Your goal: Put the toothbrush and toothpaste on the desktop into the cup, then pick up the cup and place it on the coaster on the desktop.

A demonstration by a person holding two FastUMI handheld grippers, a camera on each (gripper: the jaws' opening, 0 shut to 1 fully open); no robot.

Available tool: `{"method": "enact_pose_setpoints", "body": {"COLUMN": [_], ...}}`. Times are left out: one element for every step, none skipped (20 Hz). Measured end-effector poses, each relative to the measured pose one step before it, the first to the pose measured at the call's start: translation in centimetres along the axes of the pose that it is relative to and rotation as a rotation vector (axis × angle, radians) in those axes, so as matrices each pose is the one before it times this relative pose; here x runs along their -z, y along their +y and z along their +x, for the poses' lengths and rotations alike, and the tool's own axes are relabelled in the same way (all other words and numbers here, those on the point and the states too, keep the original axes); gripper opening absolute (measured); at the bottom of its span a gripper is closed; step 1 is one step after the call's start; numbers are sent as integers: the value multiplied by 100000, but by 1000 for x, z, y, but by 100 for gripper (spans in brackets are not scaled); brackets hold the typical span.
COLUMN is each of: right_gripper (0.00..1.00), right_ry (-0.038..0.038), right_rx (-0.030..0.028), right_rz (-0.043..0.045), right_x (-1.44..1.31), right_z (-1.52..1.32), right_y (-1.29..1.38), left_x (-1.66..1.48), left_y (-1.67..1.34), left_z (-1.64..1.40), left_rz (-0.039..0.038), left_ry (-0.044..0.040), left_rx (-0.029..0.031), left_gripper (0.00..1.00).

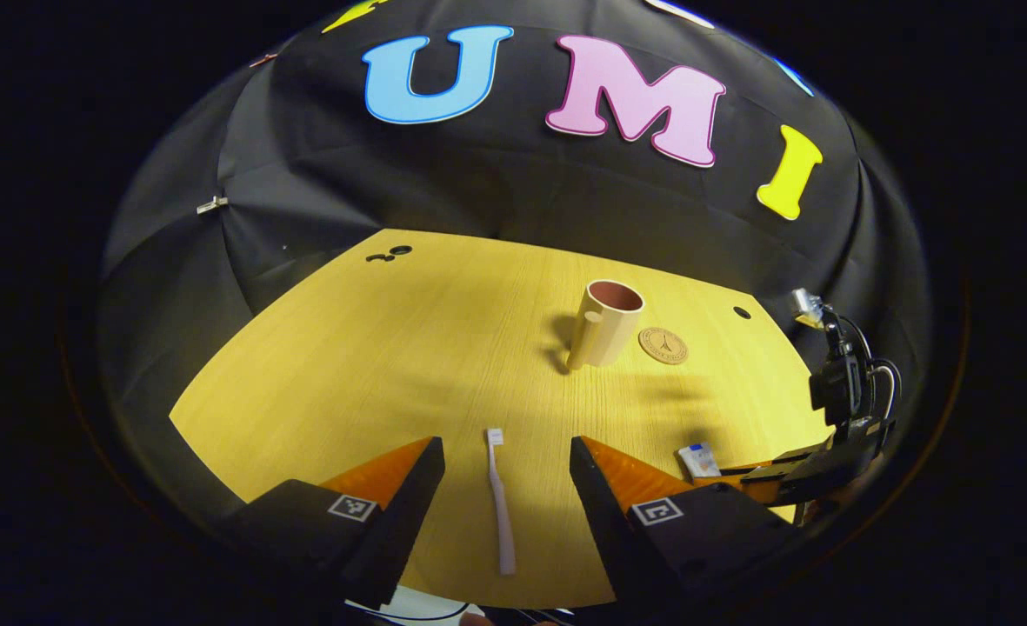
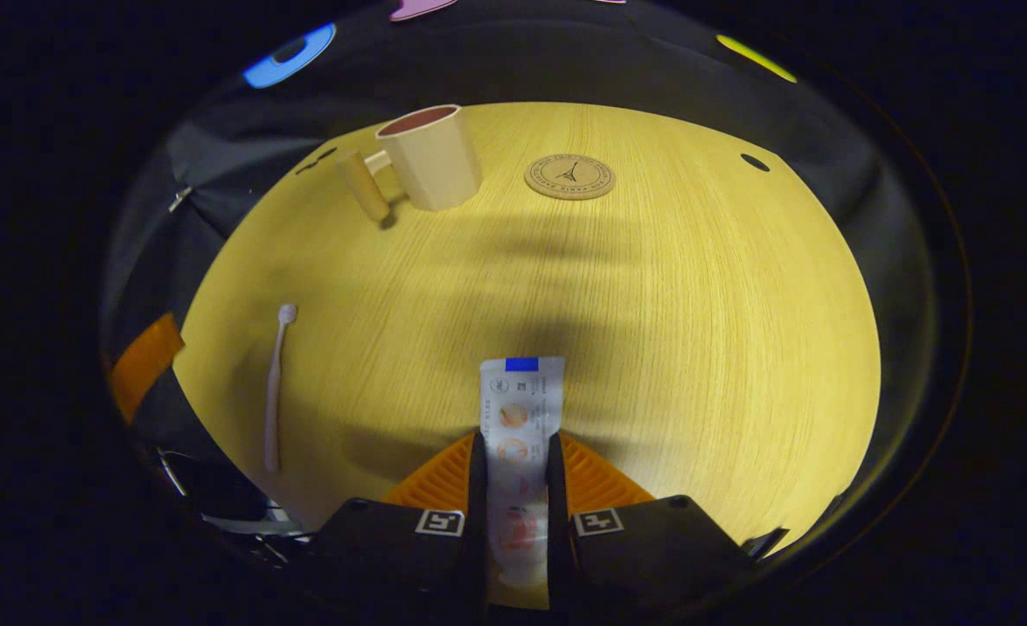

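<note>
Left gripper (image 1: 506,461) jaws wide, toothbrush (image 1: 501,502) flat on desktop (image 1: 374,348) between. Right gripper (image 2: 515,461) clamped on toothpaste (image 2: 520,426) — tube's near end hidden. Cup (image 1: 607,323) upright beside coaster (image 1: 663,344).

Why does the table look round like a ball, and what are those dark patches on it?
Both views: the fisheye lens bends the table edges. Right gripper view: soft shadows fall across the wood beyond the toothpaste. Left gripper view: the cup casts a shadow leftward.

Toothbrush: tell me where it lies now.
In the left gripper view the toothbrush lies flat on the desktop between the left hand-held gripper's open fingers, bristles toward the cup.
</note>
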State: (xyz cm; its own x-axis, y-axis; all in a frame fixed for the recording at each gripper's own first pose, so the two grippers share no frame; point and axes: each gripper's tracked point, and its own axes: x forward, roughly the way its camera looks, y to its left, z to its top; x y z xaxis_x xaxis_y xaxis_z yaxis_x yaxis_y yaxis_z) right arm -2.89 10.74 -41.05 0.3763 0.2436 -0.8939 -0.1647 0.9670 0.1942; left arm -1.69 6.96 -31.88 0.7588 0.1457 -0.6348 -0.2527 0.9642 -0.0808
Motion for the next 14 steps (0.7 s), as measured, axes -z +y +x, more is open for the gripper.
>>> {"method": "enact_pose_setpoints", "body": {"right_gripper": [30,30,30,30,30,30,30,30,30,30,30,30,30,30], "right_ry": [-2672,-2822,-3335,-2771,-2527,-1764,-882,-856,-911,-481,-527,-775,-812,-470], "right_rx": [-2925,-2178,-2408,-1373,-1256,-856,-685,-426,-222,-217,-268,-265,-288,-188], "right_rz": [1225,1468,1199,776,778,768,773,671,383,-239,-393,-344,-249,-675], "right_x": [-337,-464,-658,-496,-512,-359,-57,-126,-89,-36,79,16,-8,8], "right_z": [-547,-546,-709,-734,-788,-626,-759,-587,-636,-495,-486,-399,-298,-376], "right_y": [-345,-6,161,-107,-12,-181,-147,-243,-237,-238,-161,-143,1,-197], "left_x": [449,201,119,258,349,111,404,232,426,221,221,244,425,538], "left_y": [-65,-195,-213,-264,-294,-284,-468,-206,-100,100,163,276,327,492], "left_z": [482,330,391,333,304,282,367,426,516,524,516,506,581,597], "left_rz": [1501,832,941,777,446,-42,-241,-628,-1016,-718,-554,-474,-96,705], "left_ry": [1278,852,877,815,1002,1098,1401,1485,1933,1674,1999,1644,1625,1924], "left_rx": [-390,122,97,531,496,736,962,672,-44,-824,-1261,-1449,-1470,-2274], "left_gripper": [91,90,90,90,90,89,90,90,89,89,89,89,89,88]}}
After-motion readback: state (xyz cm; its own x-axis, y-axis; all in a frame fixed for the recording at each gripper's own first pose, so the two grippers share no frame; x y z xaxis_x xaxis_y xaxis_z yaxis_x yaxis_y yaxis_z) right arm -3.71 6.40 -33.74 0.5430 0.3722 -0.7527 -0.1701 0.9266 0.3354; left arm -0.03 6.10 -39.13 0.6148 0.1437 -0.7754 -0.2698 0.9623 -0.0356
